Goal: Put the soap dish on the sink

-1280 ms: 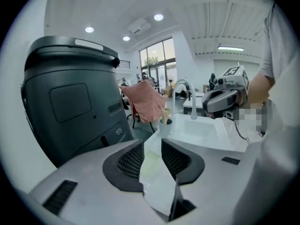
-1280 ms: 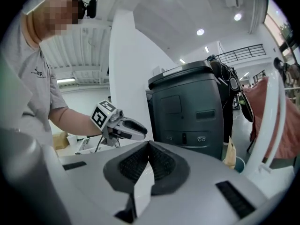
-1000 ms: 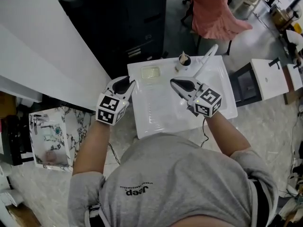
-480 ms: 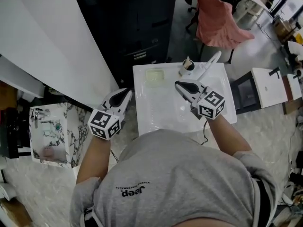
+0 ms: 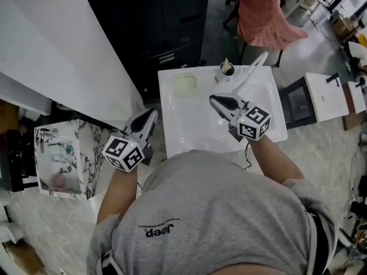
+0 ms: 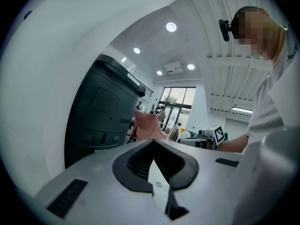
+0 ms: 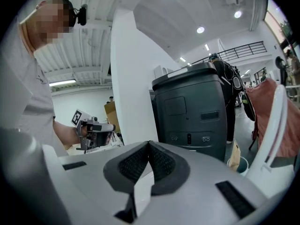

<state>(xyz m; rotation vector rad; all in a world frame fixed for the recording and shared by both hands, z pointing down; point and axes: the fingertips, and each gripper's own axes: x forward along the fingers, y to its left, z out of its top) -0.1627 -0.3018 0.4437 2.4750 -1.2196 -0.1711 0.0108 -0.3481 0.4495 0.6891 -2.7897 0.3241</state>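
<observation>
The pale green soap dish (image 5: 185,83) lies on the back left corner of the white sink (image 5: 195,136), left of the white faucet (image 5: 252,69). My left gripper (image 5: 152,114) hangs beside the sink's left edge, off the basin. Its jaws are closing to shut, with nothing between them, and its fingertips (image 6: 153,142) meet. My right gripper (image 5: 213,99) hovers over the basin, a little in front and to the right of the dish. It is shut and empty, its fingertips (image 7: 149,144) touching. Neither gripper touches the dish.
A small bottle (image 5: 227,69) stands by the faucet base. A black cabinet (image 5: 160,22) rises behind the sink, and a pink cloth (image 5: 264,16) hangs on a chair beyond. A marble-patterned box (image 5: 57,159) sits on the floor at left. A second white basin (image 5: 324,96) lies at right.
My left gripper has drawn back from the sink's left edge toward me and rolled, and its jaws have closed. The right gripper has stayed over the basin.
</observation>
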